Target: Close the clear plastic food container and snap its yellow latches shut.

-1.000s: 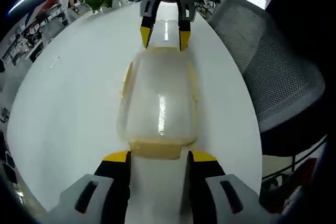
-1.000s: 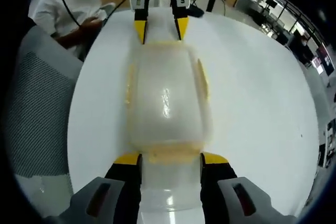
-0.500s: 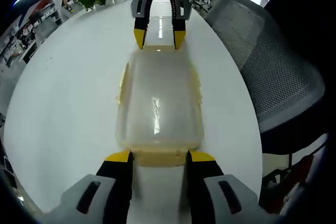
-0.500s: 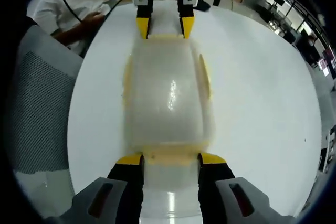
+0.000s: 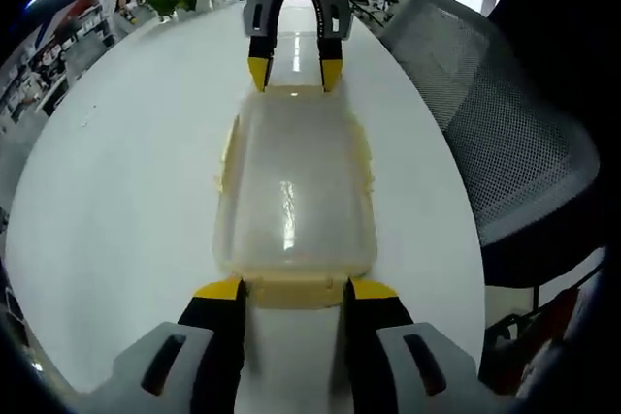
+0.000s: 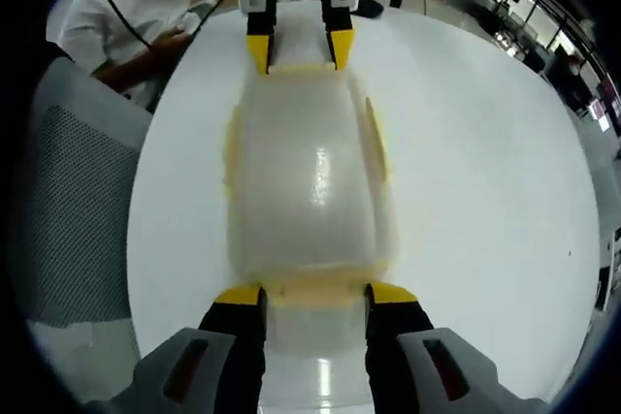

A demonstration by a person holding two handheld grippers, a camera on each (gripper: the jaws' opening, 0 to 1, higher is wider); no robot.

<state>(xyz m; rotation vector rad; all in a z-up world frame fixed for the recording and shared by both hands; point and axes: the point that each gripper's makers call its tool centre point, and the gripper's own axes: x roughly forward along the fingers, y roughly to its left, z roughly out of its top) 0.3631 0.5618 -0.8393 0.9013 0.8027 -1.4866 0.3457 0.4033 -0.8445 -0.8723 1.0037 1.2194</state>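
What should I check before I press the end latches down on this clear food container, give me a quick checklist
1. Lid seated on the clear food container: ok, it covers the base on the white table.
2. Left gripper lined up on the near end latch: ok, its open jaws stand at either side of the latch.
3. Right gripper lined up on the opposite end latch: ok, same stance.
4. End latches snapped: cannot tell.
5. Side latches snapped: cannot tell, they look flat along the walls.
6. Space around: ok on the table; a mesh office chair stands close to its edge.
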